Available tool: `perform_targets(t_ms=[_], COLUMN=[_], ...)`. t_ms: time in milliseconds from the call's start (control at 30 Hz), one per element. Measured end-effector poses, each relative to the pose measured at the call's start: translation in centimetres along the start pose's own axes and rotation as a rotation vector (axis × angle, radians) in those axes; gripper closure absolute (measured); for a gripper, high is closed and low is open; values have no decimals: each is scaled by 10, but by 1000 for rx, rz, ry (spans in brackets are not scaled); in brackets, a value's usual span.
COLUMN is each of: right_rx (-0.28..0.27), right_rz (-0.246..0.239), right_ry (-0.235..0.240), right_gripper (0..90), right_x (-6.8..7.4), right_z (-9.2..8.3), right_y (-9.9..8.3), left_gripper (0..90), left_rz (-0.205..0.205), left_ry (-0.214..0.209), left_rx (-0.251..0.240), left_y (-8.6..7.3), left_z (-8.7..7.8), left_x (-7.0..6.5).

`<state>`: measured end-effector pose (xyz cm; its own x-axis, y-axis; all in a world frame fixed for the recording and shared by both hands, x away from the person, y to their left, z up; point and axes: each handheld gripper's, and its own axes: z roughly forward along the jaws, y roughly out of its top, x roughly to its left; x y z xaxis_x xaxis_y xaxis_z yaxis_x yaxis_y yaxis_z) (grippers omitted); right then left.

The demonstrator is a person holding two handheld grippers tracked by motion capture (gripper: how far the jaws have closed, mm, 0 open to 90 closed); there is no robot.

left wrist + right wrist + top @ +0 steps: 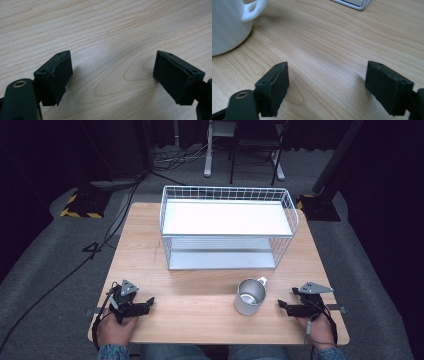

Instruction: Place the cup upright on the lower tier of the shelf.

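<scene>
On the light wooden worktop a white wire two-tier shelf rack stands toward the far side. A shiny metal mug with a handle stands upright near the front edge, right of centre. The left tongs rest at the front left, jaws wide apart over bare wood. The right tongs lie just beside the mug, not touching it, jaws also apart and empty.

A white wire rack stands at the far middle of the wooden table — a metal mug sits upright nearer the front edge, well apart from it.
</scene>
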<state>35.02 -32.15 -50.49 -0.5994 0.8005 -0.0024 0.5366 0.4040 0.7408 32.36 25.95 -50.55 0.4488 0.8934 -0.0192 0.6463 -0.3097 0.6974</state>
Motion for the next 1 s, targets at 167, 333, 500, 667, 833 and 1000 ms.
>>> perform_targets(t_ms=[167, 333, 500, 667, 833, 1000], right_rx=[7, 6, -1, -28, -60, -98], right_rz=[-6, -2, 21, 10, -20, -60], right_ry=[7, 7, 28, 52, 104, 150], right_gripper=[149, 139, 121, 121, 121, 99], right_x=[0, 0, 0, 5, 15, 28], right_z=[0, 0, -2, -12, -23, -33], right_y=[0, 0, 1, 10, 23, 36], left_gripper=[163, 163, 163, 163, 163, 163], left_rz=[0, 0, 0, 0, -2, -2], left_ry=[-3, -3, -2, -2, -4, -4], left_rx=[0, 0, 0, 2, 1, 2], left_y=[0, 0, 0, 0, 0, 0], left_z=[0, 0, 0, 0, 0, 0], left_x=[0, 0, 0, 0, 0, 0])
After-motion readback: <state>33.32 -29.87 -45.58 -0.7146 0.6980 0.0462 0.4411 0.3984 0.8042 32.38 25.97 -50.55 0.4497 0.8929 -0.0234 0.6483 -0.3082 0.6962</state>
